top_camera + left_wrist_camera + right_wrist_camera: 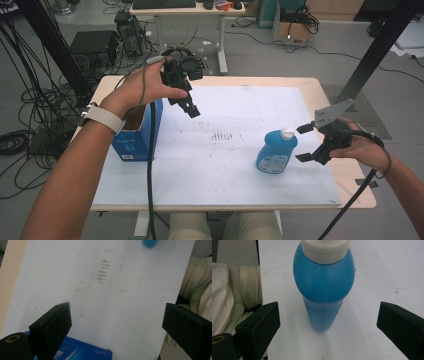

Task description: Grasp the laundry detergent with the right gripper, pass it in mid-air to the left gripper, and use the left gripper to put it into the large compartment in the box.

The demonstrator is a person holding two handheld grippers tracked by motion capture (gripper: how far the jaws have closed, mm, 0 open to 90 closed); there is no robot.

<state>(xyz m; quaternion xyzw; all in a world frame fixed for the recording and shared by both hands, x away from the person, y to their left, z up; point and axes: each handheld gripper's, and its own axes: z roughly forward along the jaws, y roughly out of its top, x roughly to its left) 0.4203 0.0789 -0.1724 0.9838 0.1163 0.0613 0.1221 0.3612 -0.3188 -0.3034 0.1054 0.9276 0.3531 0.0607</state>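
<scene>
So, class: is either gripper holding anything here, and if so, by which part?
Nothing is held. The right gripper stands open beside the blue bottle, not touching it; the left gripper hangs open over the table near the blue box.

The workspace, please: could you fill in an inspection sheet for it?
Surface: white board on a wooden table, faint smudges mid-board.
Job's things: blue bottle with white cap, upright, right of centre; blue box, open-topped, at the left edge.
Clutter: nothing seen.
Grippers: left gripper open, above the board beside the box; right gripper open, level, just right of the bottle, not touching.
Cables: one trails from each gripper off the near edge.
Surroundings: desk, cable bundles and equipment on the floor.
</scene>
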